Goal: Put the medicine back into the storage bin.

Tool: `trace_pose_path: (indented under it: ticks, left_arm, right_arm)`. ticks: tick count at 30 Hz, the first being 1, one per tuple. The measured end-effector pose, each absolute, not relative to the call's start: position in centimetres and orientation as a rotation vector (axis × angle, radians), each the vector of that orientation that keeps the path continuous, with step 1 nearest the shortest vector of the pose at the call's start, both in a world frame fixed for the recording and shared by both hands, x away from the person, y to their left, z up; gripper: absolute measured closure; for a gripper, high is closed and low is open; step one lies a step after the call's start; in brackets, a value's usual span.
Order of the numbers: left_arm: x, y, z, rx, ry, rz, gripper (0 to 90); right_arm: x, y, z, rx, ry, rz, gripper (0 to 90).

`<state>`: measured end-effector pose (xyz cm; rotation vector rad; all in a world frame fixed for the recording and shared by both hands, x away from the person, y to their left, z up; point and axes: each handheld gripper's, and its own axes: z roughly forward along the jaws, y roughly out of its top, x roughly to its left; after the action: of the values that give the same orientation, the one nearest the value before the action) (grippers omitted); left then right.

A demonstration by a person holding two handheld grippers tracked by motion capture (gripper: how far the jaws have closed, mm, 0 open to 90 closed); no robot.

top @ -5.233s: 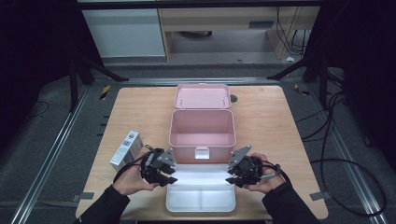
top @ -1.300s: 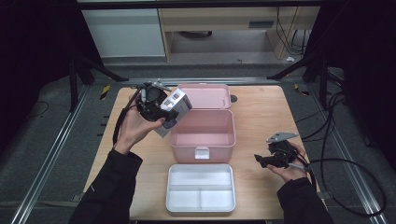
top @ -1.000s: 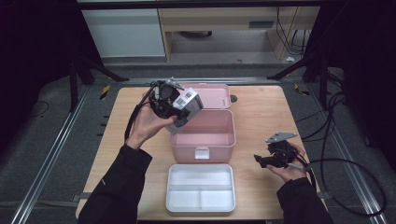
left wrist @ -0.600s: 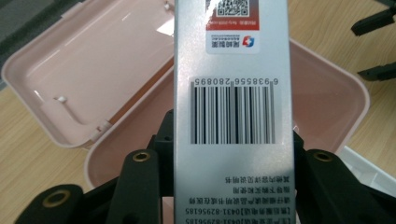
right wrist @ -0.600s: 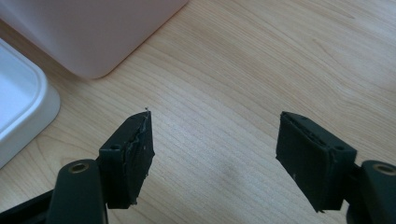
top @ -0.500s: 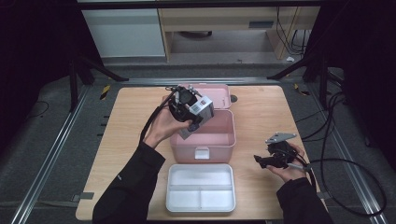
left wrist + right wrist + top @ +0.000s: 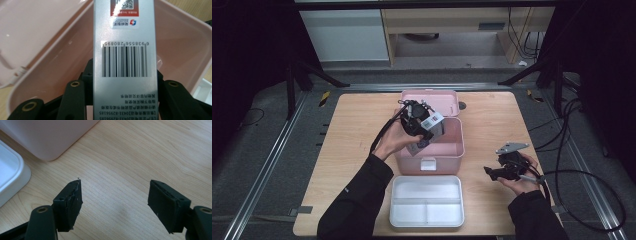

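My left gripper [image 7: 424, 131] is shut on a silver-grey carton [image 7: 428, 131] with a barcode and a red label [image 7: 125, 62]. It holds the carton over the left part of the open pink box [image 7: 451, 150], tilted down into it. The box's lid [image 7: 428, 100] lies open behind it. In the left gripper view the pink inside of the box [image 7: 180, 47] lies behind the carton. My right gripper [image 7: 493, 174] rests low over the bare wood to the right of the box, open, with nothing between its fingers [image 7: 70, 205].
A white divided tray [image 7: 427, 201] lies at the table's front edge, just in front of the pink box. Its corner [image 7: 10, 175] and the box's corner [image 7: 50, 142] appear left of the right gripper. Bare wood spreads to the left and right.
My left gripper has carried the carton from the table's left side up and rightward, and now holds it over the pink box. The right gripper has stayed where it was.
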<state>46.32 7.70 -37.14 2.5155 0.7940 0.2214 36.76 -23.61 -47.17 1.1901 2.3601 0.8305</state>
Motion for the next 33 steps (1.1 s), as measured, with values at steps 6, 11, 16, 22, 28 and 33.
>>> trace_pose_path:
  ticks: [6, 11, 16, 22, 28, 33]
  left_arm:
    - [46.6, 7.7, -38.3, 2.547, 0.806, 0.213, 55.3]
    - [46.6, 7.2, -39.1, 2.590, 0.801, 0.217, 54.2]
    - [46.2, 7.3, -38.3, 2.538, 0.777, 0.239, 51.1]
    - [44.8, 8.9, -35.9, 2.454, 0.758, 0.293, 49.5]
    - [42.2, 11.6, -32.9, 2.359, 0.712, 0.376, 47.1]
    - [40.0, 14.2, -31.7, 2.324, 0.699, 0.434, 45.4]
  right_arm:
    - [36.8, -23.5, -47.3, 1.185, 2.362, 0.823, 27.7]
    - [36.8, -23.5, -47.3, 1.182, 2.364, 0.824, 27.3]
    - [36.8, -23.5, -47.2, 1.182, 2.365, 0.824, 27.3]
    - [36.7, -23.4, -46.9, 1.173, 2.356, 0.835, 28.2]
    - [36.5, -23.1, -46.1, 1.149, 2.345, 0.872, 32.8]
    - [36.4, -22.8, -45.5, 1.135, 2.345, 0.896, 34.5]
